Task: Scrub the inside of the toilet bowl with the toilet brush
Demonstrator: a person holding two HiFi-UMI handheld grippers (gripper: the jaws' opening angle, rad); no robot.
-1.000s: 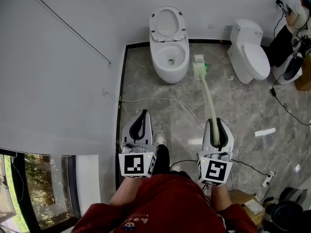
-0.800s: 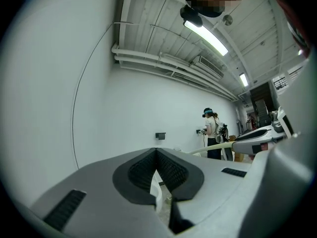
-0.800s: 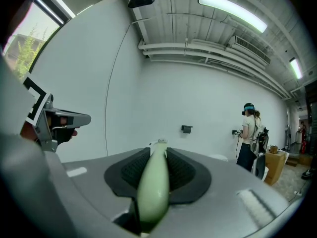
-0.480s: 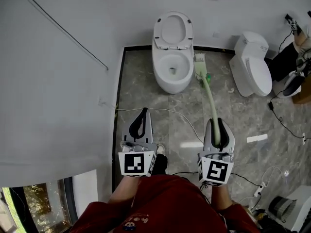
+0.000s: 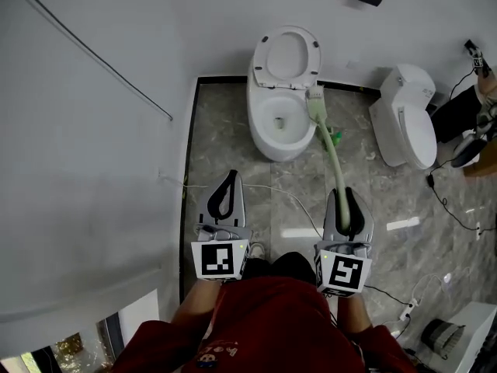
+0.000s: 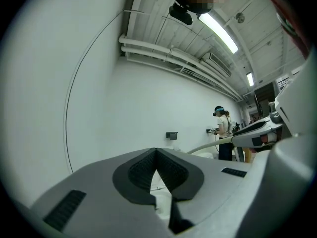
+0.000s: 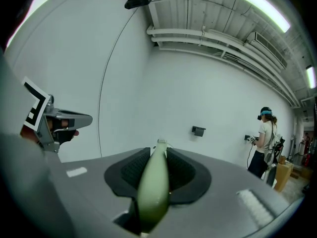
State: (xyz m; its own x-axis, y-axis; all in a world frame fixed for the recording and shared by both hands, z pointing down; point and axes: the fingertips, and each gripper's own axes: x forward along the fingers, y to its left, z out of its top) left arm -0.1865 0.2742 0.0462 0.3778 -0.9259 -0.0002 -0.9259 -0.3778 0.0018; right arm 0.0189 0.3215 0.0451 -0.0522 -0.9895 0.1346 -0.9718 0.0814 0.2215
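Observation:
A white toilet (image 5: 273, 134) stands against the wall with its lid (image 5: 287, 53) raised and the bowl uncovered. My right gripper (image 5: 339, 196) is shut on the pale green handle of the toilet brush (image 5: 331, 155). The brush's white head (image 5: 316, 102) hovers at the bowl's right rim. In the right gripper view the handle (image 7: 153, 192) runs out between the pads of that gripper (image 7: 158, 155). My left gripper (image 5: 228, 180) is shut and empty, held level with the right one, left of the brush. Its pads (image 6: 143, 170) meet with nothing between them.
A second white toilet (image 5: 410, 124) with its lid down stands to the right. A small green object (image 5: 335, 137) lies on the grey floor between the two toilets. Thin cables (image 5: 268, 186) cross the floor. Another person (image 7: 262, 143) stands far off by the wall.
I have come closer to the toilet. The brush head has shifted left, from beside the toilet over the floor to the bowl's right rim. Both grippers keep their grip state.

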